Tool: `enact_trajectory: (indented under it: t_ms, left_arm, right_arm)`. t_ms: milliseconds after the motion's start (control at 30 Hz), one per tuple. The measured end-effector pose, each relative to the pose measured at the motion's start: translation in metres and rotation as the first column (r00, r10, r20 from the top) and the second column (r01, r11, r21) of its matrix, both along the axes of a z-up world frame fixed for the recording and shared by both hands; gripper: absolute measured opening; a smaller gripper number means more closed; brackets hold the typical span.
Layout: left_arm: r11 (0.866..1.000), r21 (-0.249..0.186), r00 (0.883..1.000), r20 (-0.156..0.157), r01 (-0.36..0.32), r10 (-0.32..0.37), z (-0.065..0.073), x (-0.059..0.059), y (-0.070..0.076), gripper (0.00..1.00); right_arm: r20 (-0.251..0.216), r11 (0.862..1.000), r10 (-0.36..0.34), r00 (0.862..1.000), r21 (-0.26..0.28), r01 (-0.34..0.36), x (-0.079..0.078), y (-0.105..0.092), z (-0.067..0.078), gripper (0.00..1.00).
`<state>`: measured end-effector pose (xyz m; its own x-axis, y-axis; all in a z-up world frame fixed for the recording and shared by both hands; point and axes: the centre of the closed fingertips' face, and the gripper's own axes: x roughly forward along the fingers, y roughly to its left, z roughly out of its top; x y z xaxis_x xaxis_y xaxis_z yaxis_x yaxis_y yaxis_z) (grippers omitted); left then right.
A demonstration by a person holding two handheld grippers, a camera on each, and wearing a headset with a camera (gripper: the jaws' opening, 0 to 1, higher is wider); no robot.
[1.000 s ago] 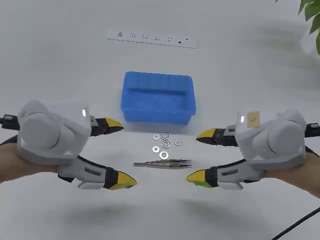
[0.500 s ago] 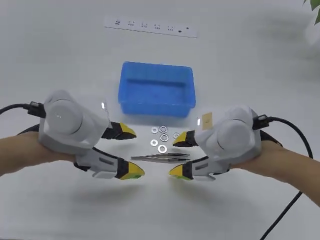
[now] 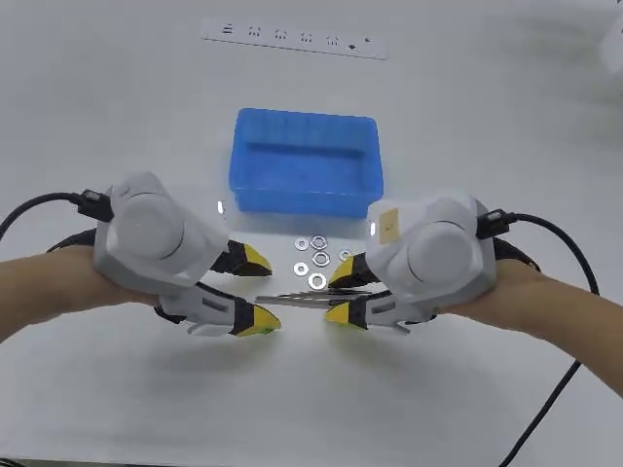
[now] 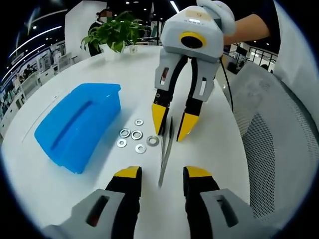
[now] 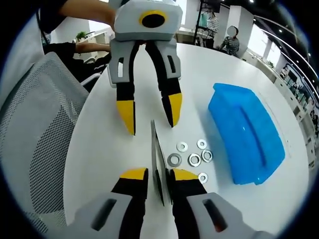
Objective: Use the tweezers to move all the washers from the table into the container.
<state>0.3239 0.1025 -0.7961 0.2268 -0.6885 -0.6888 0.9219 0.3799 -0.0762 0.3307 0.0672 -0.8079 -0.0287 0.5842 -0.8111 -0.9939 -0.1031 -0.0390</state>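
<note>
Thin metal tweezers lie flat on the white table, just in front of several small washers. Behind them stands an empty blue container. My right gripper is open, its jaws straddling the tweezers' right end with a narrow gap each side. My left gripper faces it, open, with the tweezers' other end just short of its yellow fingertips.
A white power strip lies at the table's far edge. Black cables trail from both grippers. A grey mesh chair stands by the table, and a potted plant sits at its far side.
Both grippers have moved inward toward the tweezers. The right gripper's jaws now sit on either side of the tweezers' end. The tweezers and washers have stayed put.
</note>
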Motion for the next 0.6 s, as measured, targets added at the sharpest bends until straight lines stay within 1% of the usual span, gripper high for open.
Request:
enact_trajectory:
  t_ms: [67, 133, 167, 267, 300, 367, 467, 533, 567, 600]
  left_arm:
    - [1.0, 0.004, 1.0, 0.0, 0.001, -0.001, -0.001, 0.0006, -0.0007, 0.36]
    - [1.0, 0.018, 1.0, -0.001, 0.008, -0.008, -0.0029, 0.0006, -0.0007, 0.33]
    - [1.0, 0.016, 1.0, 0.004, 0.012, -0.012, -0.002, 0.001, -0.0016, 0.32]
    - [1.0, 0.02, 1.0, 0.004, 0.017, -0.017, -0.002, 0.0024, -0.0023, 0.31]
    - [0.999, 0.025, 1.0, 0.009, 0.022, -0.022, -0.0021, 0.0028, -0.0023, 0.3]
    - [0.998, 0.049, 0.999, 0.023, 0.041, -0.043, -0.0027, 0.0041, -0.0015, 0.28]
    - [0.994, 0.078, 0.997, 0.032, 0.072, -0.075, -0.0041, 0.0052, 0.0005, 0.26]
    - [0.986, 0.126, 0.991, 0.05, 0.113, -0.12, -0.0051, 0.0069, 0.0026, 0.23]
    - [0.982, 0.14, 0.99, 0.047, 0.126, -0.133, -0.0053, 0.0064, 0.0028, 0.23]
    - [0.982, 0.136, 0.99, 0.033, 0.129, -0.135, -0.0051, 0.0065, 0.0004, 0.23]
  right_arm:
    - [-0.005, 1.0, -0.001, 1.0, 0.003, 0.001, -0.001, 0.0001, 0.0, 0.17]
    - [-0.002, 1.0, -0.003, 1.0, 0.005, 0.003, -0.0004, 0.0004, 0.0004, 0.16]
    - [-0.002, 1.0, -0.005, 1.0, 0.005, 0.005, -0.0003, 0.0005, 0.0004, 0.15]
    - [0.0, 1.0, -0.01, 1.0, 0.004, 0.01, 0.0015, 0.0009, 0.0006, 0.13]
    - [0.004, 1.0, -0.008, 1.0, 0.004, 0.008, 0.0022, 0.0012, 0.0005, 0.12]
    - [0.001, 1.0, -0.009, 1.0, 0.002, 0.009, 0.0019, 0.0017, 0.0005, 0.12]
    - [0.006, 1.0, -0.006, 1.0, 0.0, 0.006, 0.002, 0.0023, 0.0003, 0.11]
    - [0.002, 1.0, -0.017, 1.0, 0.003, 0.017, 0.0023, 0.0029, 0.0004, 0.11]
    - [0.0, 1.0, -0.021, 1.0, 0.006, 0.021, 0.0028, 0.0031, 0.0004, 0.1]
    - [-0.011, 0.999, -0.037, 0.999, 0.01, 0.037, 0.0032, 0.0035, 0.0006, 0.1]
